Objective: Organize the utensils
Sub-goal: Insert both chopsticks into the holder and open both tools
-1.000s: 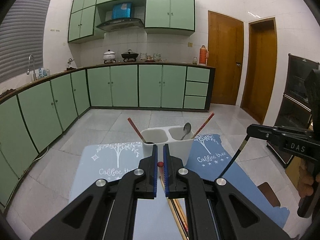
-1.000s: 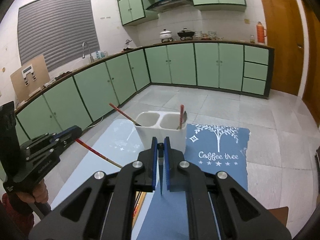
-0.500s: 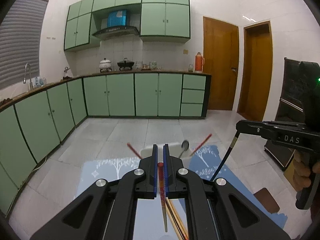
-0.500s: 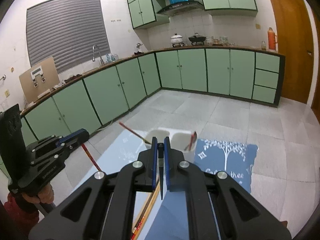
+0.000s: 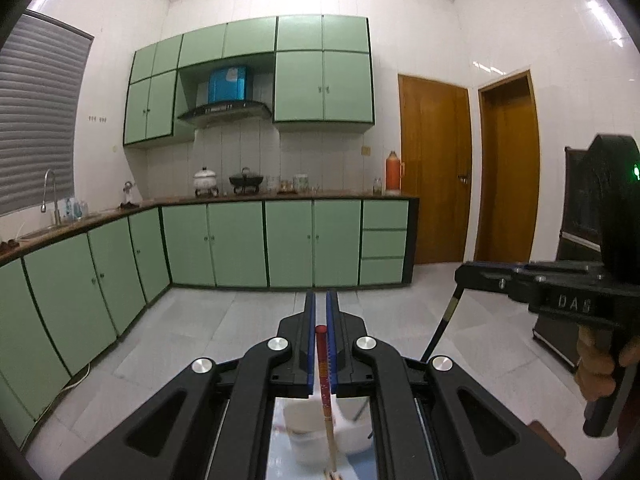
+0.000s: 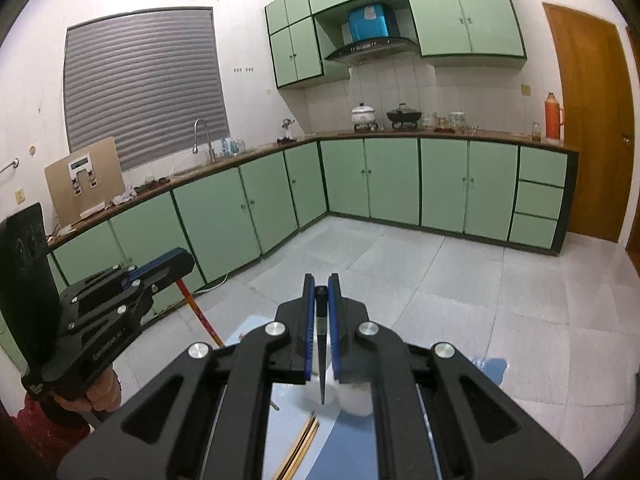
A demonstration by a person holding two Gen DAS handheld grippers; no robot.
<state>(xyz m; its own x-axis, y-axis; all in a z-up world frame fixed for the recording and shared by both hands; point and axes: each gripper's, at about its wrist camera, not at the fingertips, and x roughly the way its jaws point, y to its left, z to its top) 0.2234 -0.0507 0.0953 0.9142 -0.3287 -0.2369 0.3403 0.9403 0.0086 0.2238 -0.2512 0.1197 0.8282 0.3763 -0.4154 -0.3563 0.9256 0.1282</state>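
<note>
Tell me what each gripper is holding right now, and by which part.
The left gripper pinches a red chopstick just below its red top end. The right gripper pinches a black chopstick at its thick top end.

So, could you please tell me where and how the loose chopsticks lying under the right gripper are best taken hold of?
Near the far ends, from straight above, jaws closing across the shafts: the loose chopsticks lie flat and bunched, pointing toward the camera, so a sideways approach would likely just push them. The right gripper is shut on a dark chopstick, so free it first.
</note>
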